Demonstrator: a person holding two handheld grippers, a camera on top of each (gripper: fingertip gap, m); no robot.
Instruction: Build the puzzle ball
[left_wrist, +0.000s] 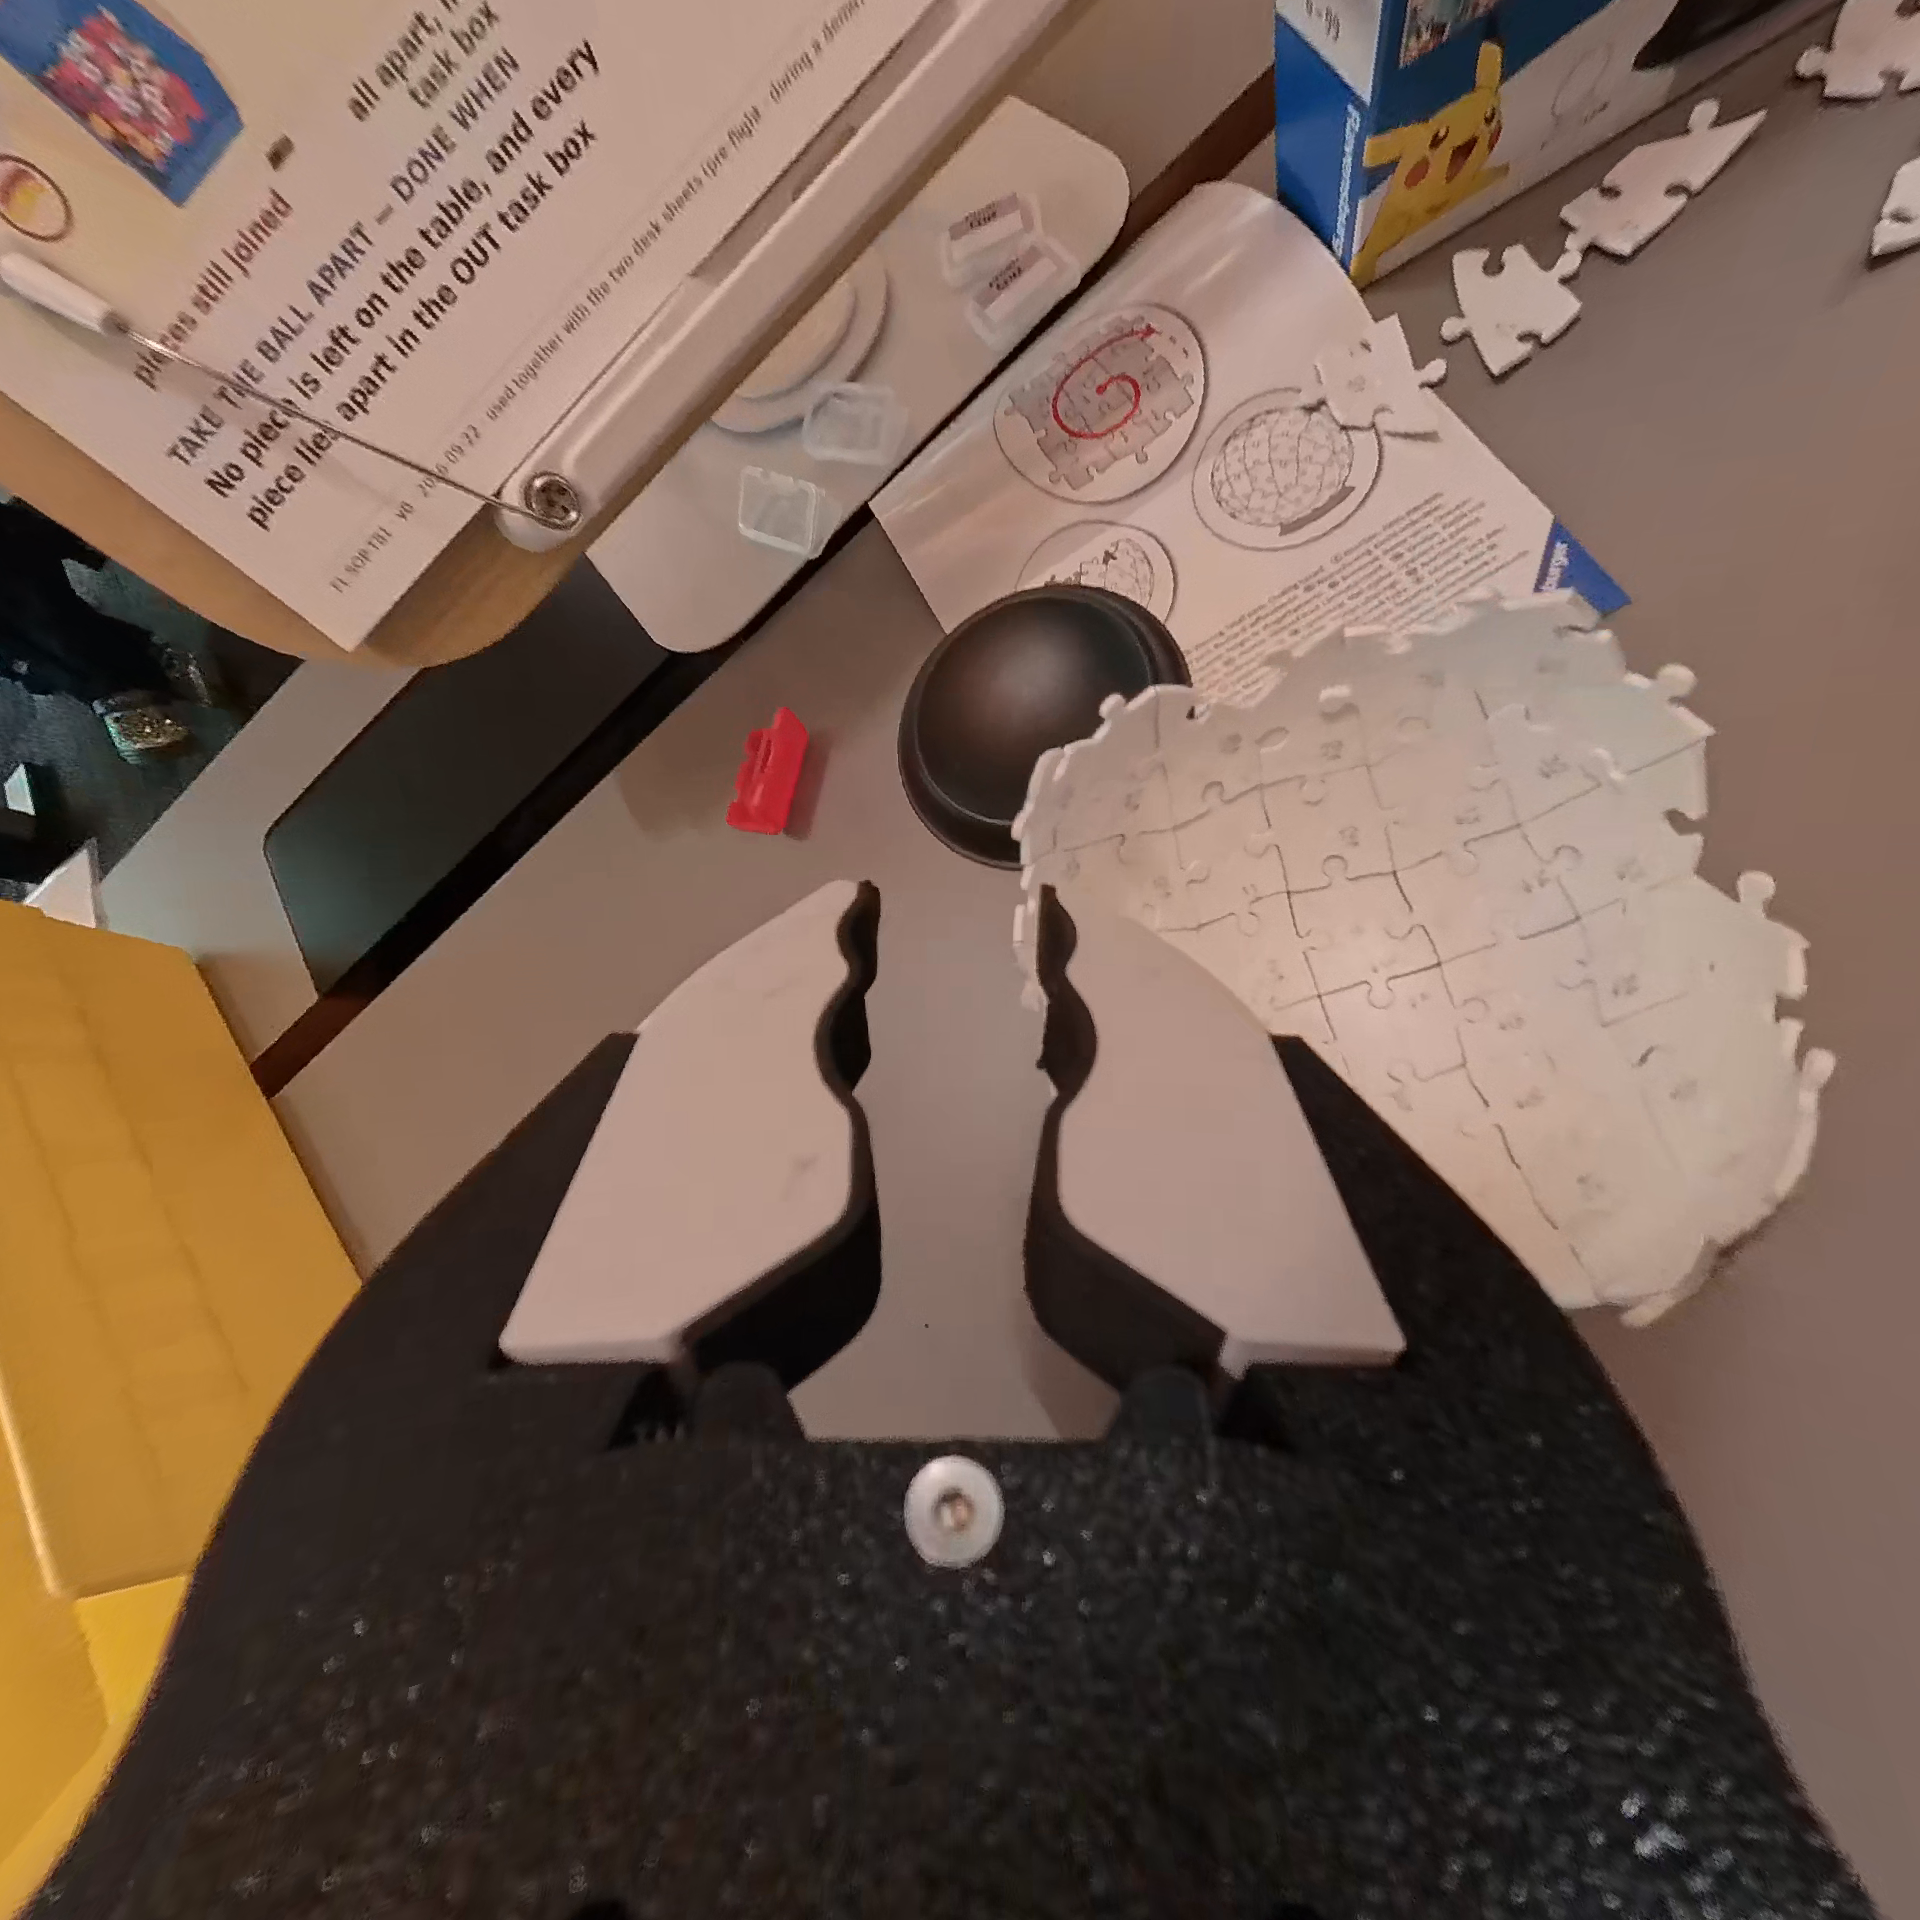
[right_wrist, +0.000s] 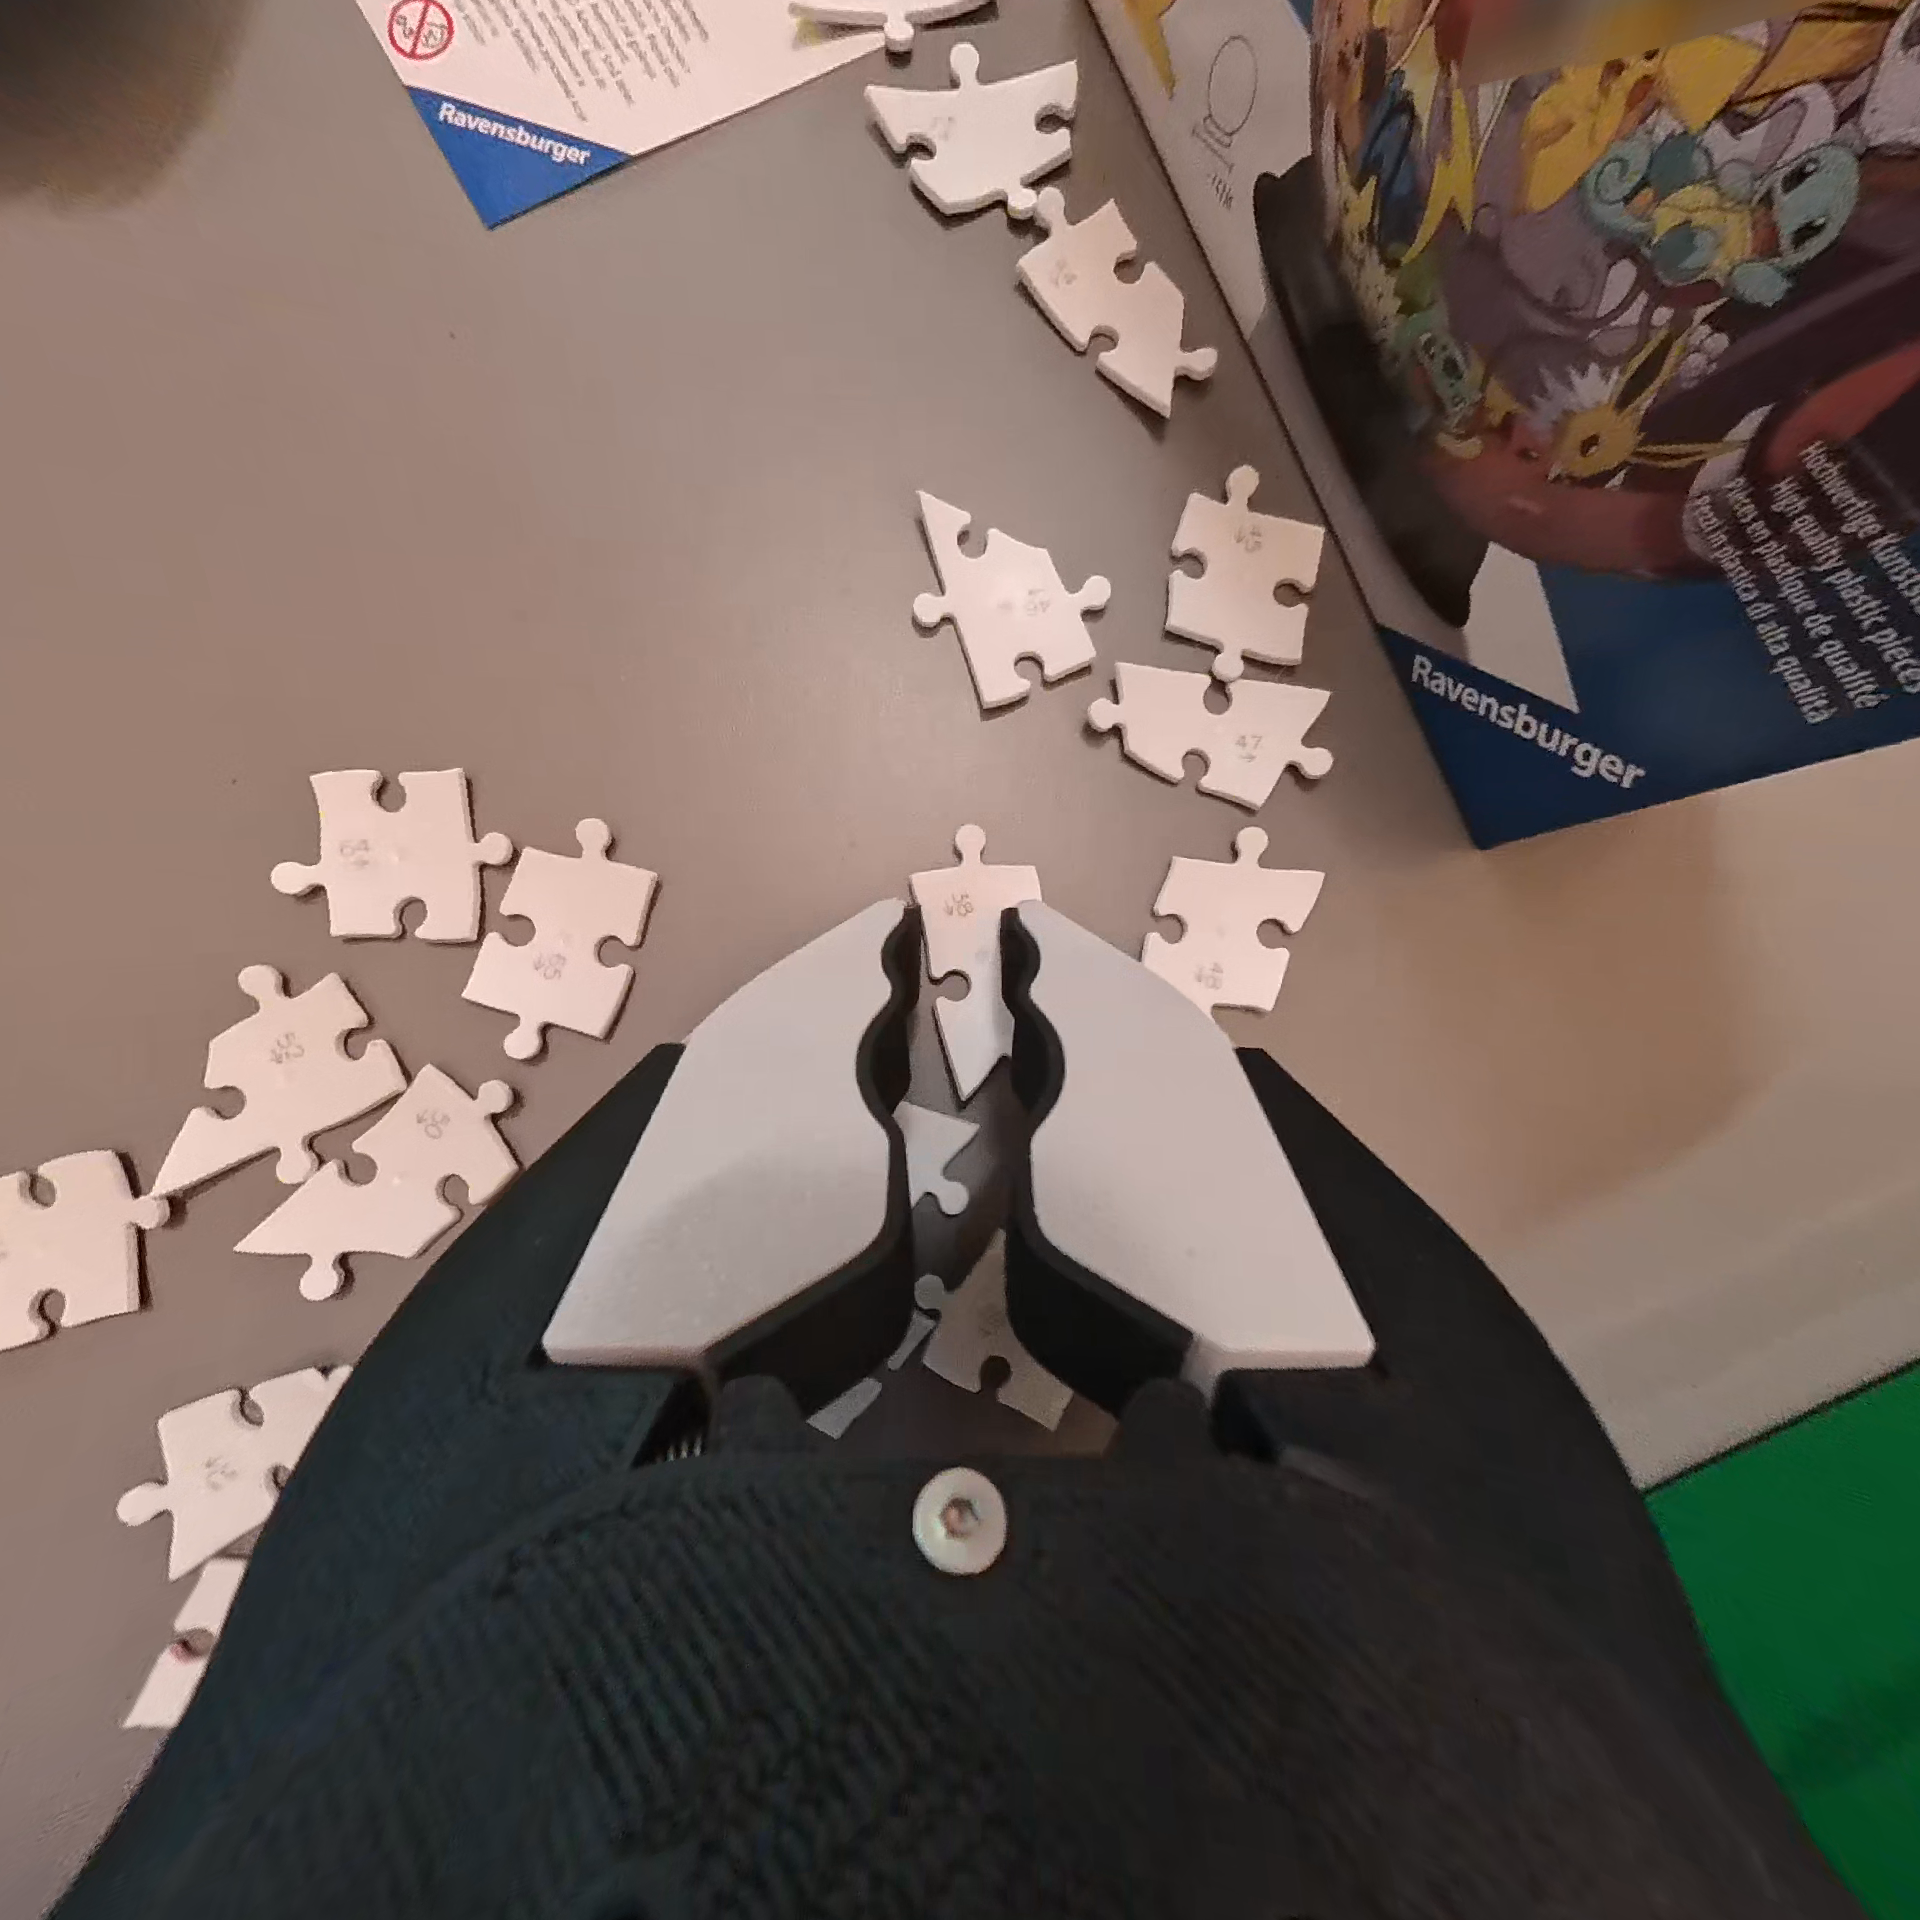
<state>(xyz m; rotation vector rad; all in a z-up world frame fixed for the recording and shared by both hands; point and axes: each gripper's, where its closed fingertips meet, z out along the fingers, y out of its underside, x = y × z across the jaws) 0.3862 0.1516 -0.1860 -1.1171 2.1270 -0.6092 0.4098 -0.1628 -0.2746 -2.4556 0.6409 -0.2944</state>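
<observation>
**Right gripper pinches one piece, half ball waits by the left**

The right gripper (right_wrist: 961, 914) has its jaws pressed on a white puzzle piece (right_wrist: 968, 904), knob pointing away; loose pieces (right_wrist: 561, 935) lie scattered on the grey table (right_wrist: 520, 520), the puzzle box (right_wrist: 1621, 416) beyond. The left gripper (left_wrist: 956, 914) hangs with jaws spread, gripping nothing; the half-built ball (left_wrist: 1455, 935) sits just beside its right finger, open side showing; behind it a dark dome stand (left_wrist: 997, 717) and a red clip (left_wrist: 769, 771).

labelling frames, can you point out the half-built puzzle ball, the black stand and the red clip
half-built puzzle ball (left_wrist: 1434, 935): left wrist view, on its white inner surface
black stand (left_wrist: 997, 717): left wrist view, on its rounded dome
red clip (left_wrist: 769, 771): left wrist view, on its top face
</observation>
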